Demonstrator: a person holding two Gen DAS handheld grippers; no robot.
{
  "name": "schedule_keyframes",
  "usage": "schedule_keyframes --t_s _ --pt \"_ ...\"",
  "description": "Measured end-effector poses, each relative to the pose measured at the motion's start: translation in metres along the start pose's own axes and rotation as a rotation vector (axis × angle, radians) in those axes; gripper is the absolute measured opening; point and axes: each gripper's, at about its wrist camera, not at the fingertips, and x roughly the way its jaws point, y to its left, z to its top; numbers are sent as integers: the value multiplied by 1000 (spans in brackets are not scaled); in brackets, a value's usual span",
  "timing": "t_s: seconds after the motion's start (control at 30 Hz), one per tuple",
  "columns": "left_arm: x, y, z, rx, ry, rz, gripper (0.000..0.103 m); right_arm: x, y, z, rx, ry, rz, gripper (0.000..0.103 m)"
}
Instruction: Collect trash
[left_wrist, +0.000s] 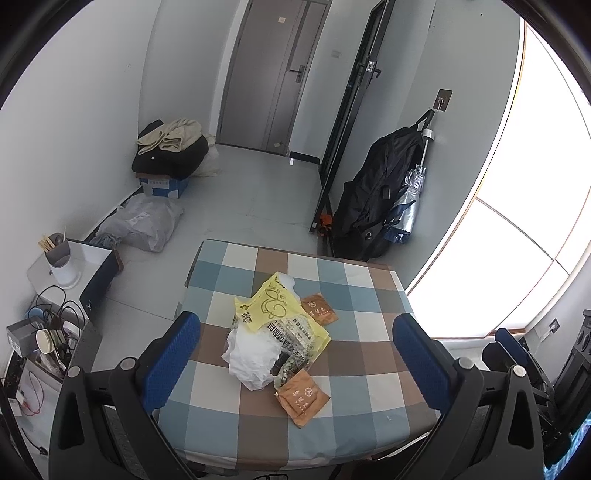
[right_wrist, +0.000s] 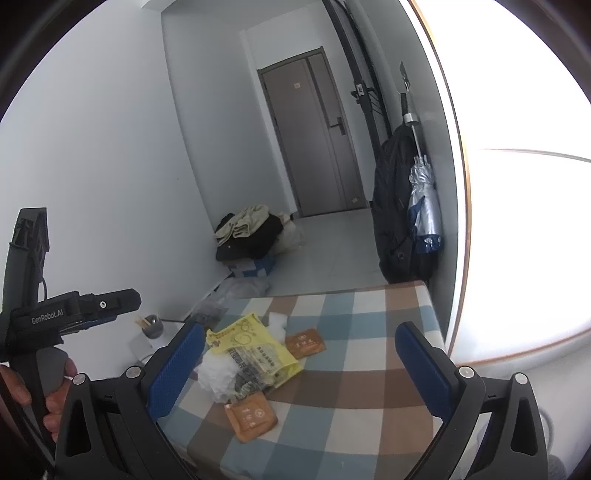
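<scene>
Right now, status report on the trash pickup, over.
Left gripper open, right gripper open, both empty above table. Yellow plastic bag, white wrapper, two orange packets untouched. Nothing in the way.

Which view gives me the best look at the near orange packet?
The left wrist view: the near orange packet lies in full between the open left claw, with only one corner under the clear printed wrapper. The right wrist view shows it too, but lower left, beside the right claw's left finger.
</scene>
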Motion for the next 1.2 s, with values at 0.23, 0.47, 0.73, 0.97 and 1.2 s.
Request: schedule_keyframes --t_s 0.23,0.47,0.73,0.97,1.2 --pt "1 -1 1 2 6 -4 102 0 0 0 3 -1 -2 103" --pt "8 3 1 0 33 -7 102 4 -3 -1 10 9 1 103" --pt "27 18 -4 -4 94 -5 102 16 -8 -7 21 42 5 103" --pt "66 40 -14 -3 269 -119 102 32 -14 -17 38 90 -4 103" --pt "101 53 -28 60 412 -130 96 47 -25 -28 57 134 -17 103"
